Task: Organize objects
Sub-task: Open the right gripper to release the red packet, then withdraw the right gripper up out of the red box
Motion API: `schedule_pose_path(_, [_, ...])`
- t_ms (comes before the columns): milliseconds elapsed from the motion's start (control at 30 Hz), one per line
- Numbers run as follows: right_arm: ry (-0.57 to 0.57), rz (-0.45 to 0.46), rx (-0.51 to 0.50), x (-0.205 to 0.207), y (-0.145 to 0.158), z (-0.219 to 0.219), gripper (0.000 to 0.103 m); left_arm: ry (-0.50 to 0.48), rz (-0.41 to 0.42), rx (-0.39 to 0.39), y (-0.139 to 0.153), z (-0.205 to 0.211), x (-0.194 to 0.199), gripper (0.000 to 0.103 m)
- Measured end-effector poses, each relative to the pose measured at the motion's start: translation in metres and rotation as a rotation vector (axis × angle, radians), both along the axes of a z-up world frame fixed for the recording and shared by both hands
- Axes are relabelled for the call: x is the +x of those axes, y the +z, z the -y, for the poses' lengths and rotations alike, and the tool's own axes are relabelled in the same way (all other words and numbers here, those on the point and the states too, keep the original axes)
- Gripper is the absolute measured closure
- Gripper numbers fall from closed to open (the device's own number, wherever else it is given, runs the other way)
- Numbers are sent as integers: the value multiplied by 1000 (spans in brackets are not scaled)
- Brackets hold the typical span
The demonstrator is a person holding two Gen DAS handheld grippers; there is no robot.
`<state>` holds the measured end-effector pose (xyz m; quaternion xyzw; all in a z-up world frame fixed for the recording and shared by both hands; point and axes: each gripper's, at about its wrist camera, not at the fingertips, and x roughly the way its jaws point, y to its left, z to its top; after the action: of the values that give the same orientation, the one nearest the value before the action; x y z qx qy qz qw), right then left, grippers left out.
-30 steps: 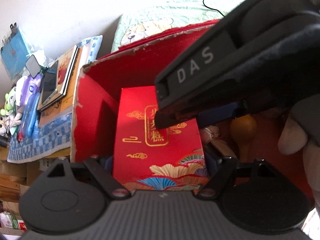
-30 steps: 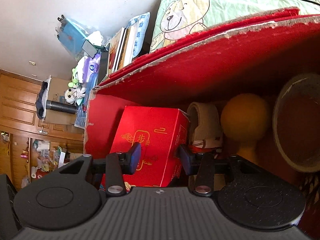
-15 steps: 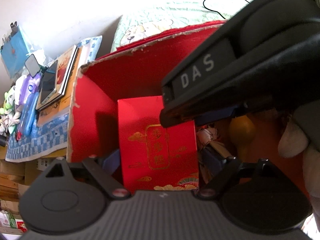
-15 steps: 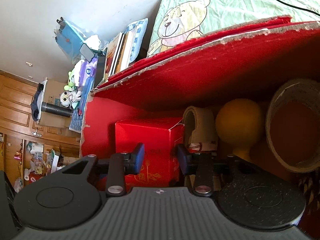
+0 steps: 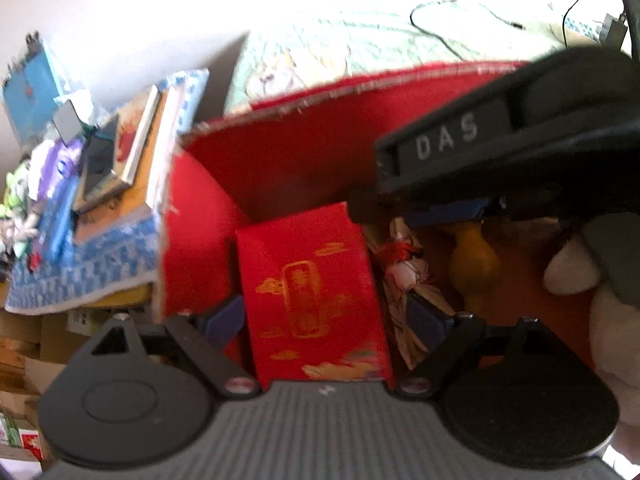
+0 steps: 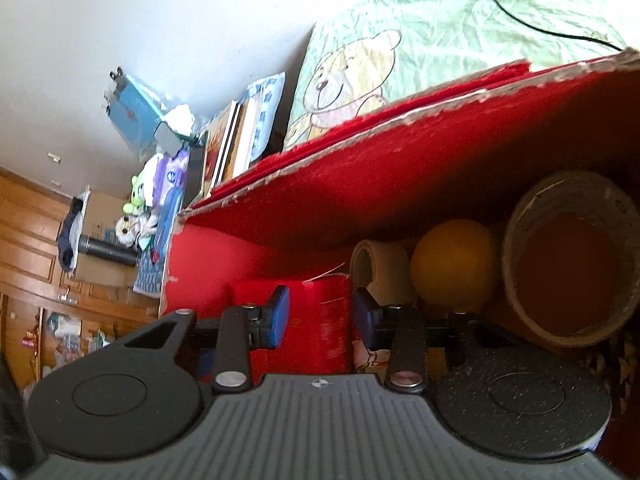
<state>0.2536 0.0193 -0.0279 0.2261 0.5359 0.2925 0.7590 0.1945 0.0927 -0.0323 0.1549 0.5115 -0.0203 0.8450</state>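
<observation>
Since the earlier frames the red gift box (image 5: 312,292) has tipped from leaning to upright in our left wrist view. Landmark: large red carton (image 6: 360,184).

- Red gift box: inside the carton, against its left wall.
- Left hand-held gripper (image 5: 326,318): fingers spread wide either side of the gift box; we cannot tell if the pads touch it.
- Right hand-held gripper (image 6: 320,316): jaws parted astride the box's top edge, apparently not pinching.
- Tape roll (image 6: 380,268), orange ball (image 6: 452,264), brown bowl (image 6: 568,256): inside the carton, right of the gift box.
- Gloved hand (image 5: 600,300): at the carton's right.
</observation>
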Motion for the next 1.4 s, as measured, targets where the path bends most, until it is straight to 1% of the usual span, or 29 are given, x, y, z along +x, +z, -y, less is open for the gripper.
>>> schedule_pose_path(67, [-12,15,-4,-1,2,0,63,3,21,1,7,-2,-2,15])
schedule_pose_path(200, [-25,37,-10,-4,3,1,63,23,46,-37,18,-14,-4,15])
schedule_pose_path(300, [-23,46,-28,-7,3,0,63,26,39,-61,17,-18,-1,15])
schedule_pose_path(400, [-46,105,-78,-13,10,0,63,21,51,-62,17,-15,-8,15])
schedule_pose_path(467, [-51,146,-131,-18,14,-1,63,19,59,-81,16,-23,-9,15])
schedule_pose_path(533, [-71,175,-172,-24,16,2,63,16,66,-96,20,-18,-15,15])
schedule_pose_path(700, [-149,189,-202,-33,18,22,63,11,71,-118,22,-13,-23,15])
schedule_pose_path(833, [-185,243,-268,-46,25,29,63,6,70,-122,19,-12,-27,15])
schedule_pose_path(1067, [-203,308,-329,-70,35,35,63,5,54,-154,16,-12,-31,15])
schedule_pose_path(1200, [-210,346,-369,-80,41,37,59,10,61,-179,22,-9,-36,15])
schedule_pose_path(1333, [-217,376,-394,-91,45,43,54,4,69,-182,25,-3,-42,15])
schedule_pose_path(1367, [-223,384,-397,-94,46,44,48,6,69,-180,26,-2,-44,15])
schedule_pose_path(1400, [-228,393,-399,-97,47,46,45,9,69,-178,27,-1,-45,15])
